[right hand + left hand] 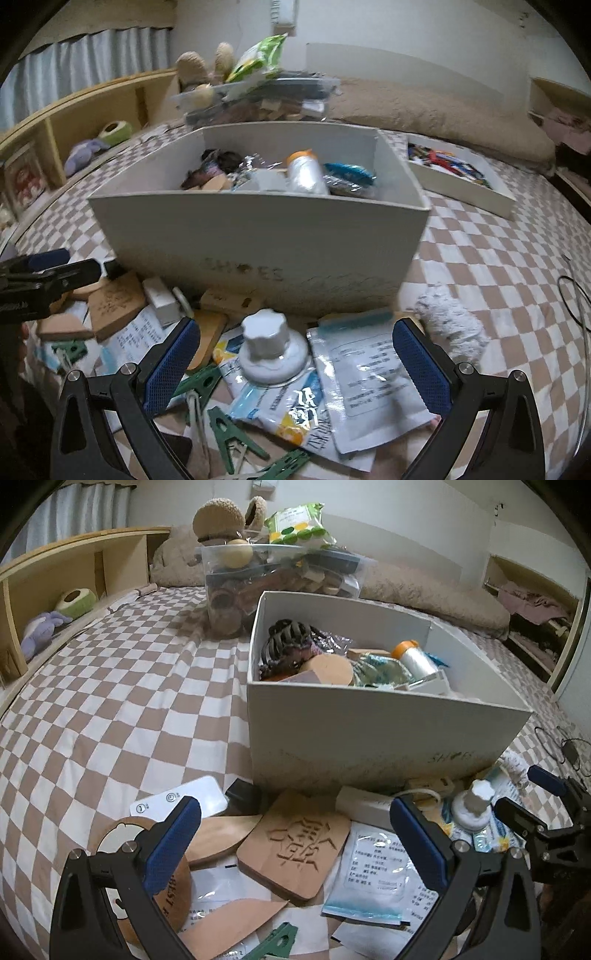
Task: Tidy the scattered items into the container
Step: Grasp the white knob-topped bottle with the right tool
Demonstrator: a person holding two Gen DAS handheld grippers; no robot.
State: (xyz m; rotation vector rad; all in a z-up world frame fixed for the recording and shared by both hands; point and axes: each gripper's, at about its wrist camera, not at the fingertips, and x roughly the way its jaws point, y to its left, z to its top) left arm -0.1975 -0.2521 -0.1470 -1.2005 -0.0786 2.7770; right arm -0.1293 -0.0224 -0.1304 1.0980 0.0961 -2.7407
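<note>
The box (258, 236) sits on the checked bed (110, 686), already part filled: a hair clip (284, 635), a roll with an orange cap (304, 173) and foil packets lie inside. Just before its near wall the loose pile waits, touching and overlapping: a white-capped bottle (267, 350) upright on a printed pouch (295, 410), a clear sachet (369, 380) beside it, green pegs (229, 435), and a carved wooden tile (295, 845) to the left.

We hold our right claw (295, 362) low over the bottle, jaws spread wide and empty, the cap between the pads. Our left claw (295, 842) is likewise released, hovering over the tile (its fingers straddle it without touching).

We judge the bottle the likely pick. Its perch on slippery packets is the risk: a closing pad could tip it or drag the pouch along. The cap looks smooth, though blur leaves that uncertain, so it may slip. The two claws are near each other and could clash on lifting.
</note>
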